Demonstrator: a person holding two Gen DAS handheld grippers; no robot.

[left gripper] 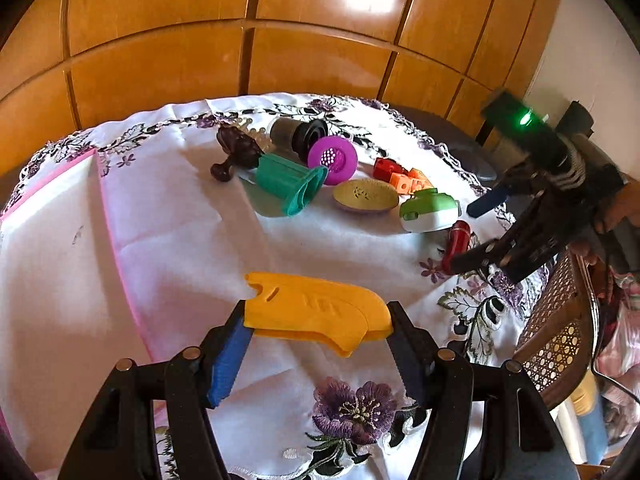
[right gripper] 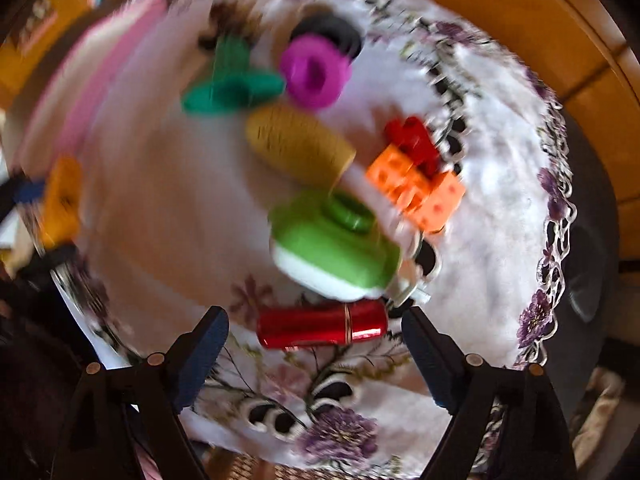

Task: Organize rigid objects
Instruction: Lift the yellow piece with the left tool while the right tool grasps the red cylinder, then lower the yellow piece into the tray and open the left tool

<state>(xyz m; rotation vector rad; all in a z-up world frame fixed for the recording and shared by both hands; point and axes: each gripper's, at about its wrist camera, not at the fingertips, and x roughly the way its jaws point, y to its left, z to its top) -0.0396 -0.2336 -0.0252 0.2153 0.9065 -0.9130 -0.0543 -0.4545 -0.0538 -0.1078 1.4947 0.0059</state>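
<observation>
My left gripper (left gripper: 318,318) is shut on a flat yellow plastic piece (left gripper: 316,308), held above the embroidered white tablecloth (left gripper: 192,248). My right gripper (right gripper: 316,330) points down with its jaws open around a red metallic cylinder (right gripper: 322,326) that lies on the cloth; the blue pads stand a little apart from its two ends. In the left wrist view the right gripper (left gripper: 476,232) hovers over that red cylinder (left gripper: 458,242) at the table's right edge. Behind it lie a green and white gadget (right gripper: 332,244), orange and red blocks (right gripper: 416,176), a yellow oval dish (right gripper: 300,144), a magenta strainer (right gripper: 316,72) and a teal flanged piece (right gripper: 232,80).
A white tray with a pink rim (left gripper: 52,240) lies on the left of the table. A dark brown knobbed piece (left gripper: 236,152) and a black and grey cup (left gripper: 300,132) sit at the back. A wicker chair (left gripper: 556,344) stands at the right, wooden cabinet doors (left gripper: 240,40) behind.
</observation>
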